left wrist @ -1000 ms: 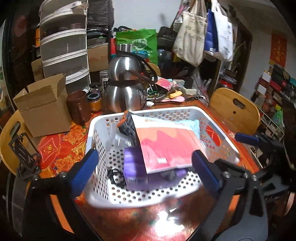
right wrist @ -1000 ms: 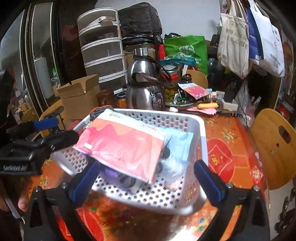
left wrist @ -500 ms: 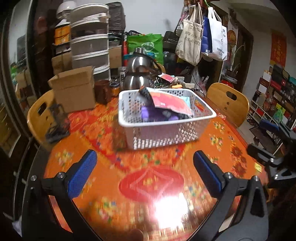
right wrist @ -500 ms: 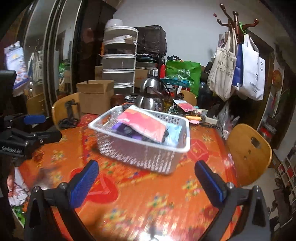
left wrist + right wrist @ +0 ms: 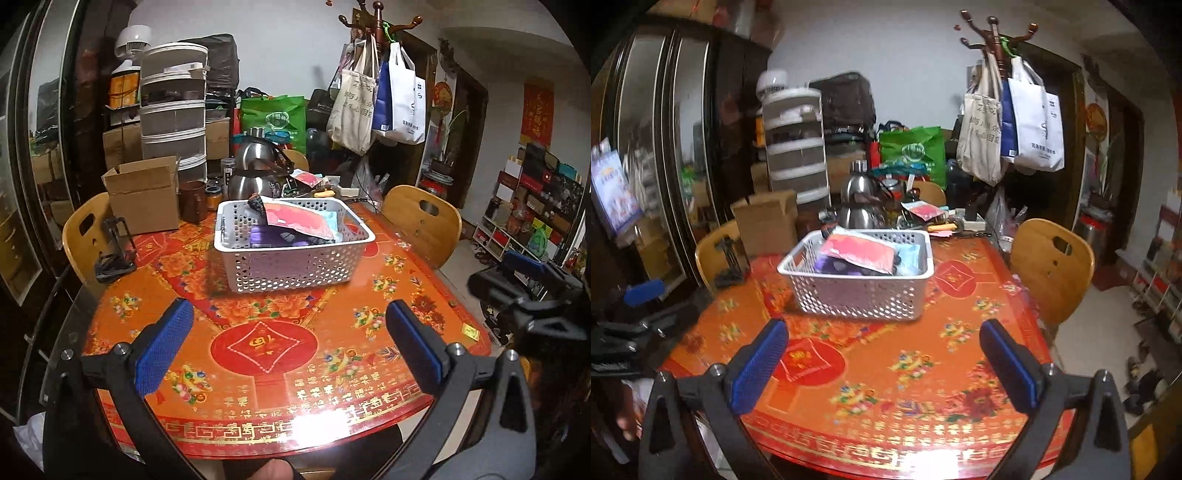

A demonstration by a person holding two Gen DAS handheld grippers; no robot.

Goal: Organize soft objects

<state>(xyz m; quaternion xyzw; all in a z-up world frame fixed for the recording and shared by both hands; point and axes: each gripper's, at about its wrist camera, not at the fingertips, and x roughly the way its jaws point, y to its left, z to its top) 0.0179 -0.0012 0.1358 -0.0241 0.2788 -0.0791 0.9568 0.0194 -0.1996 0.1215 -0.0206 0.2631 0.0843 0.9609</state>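
Both my left fingers (image 5: 288,347) and my right fingers (image 5: 882,365) stand wide apart and hold nothing, hovering over the near edge of the red worktop (image 5: 266,347). The white basket (image 5: 291,266) sits well beyond them toward the far middle — a pink-red packet (image 5: 299,221) lies slanted on top of a purple pack (image 5: 266,234) and a pale blue one (image 5: 909,258) inside it. The basket's long axis runs left to right, straight ahead of both hands, neither plainly nearer — by my judgement the sorting looks about done.
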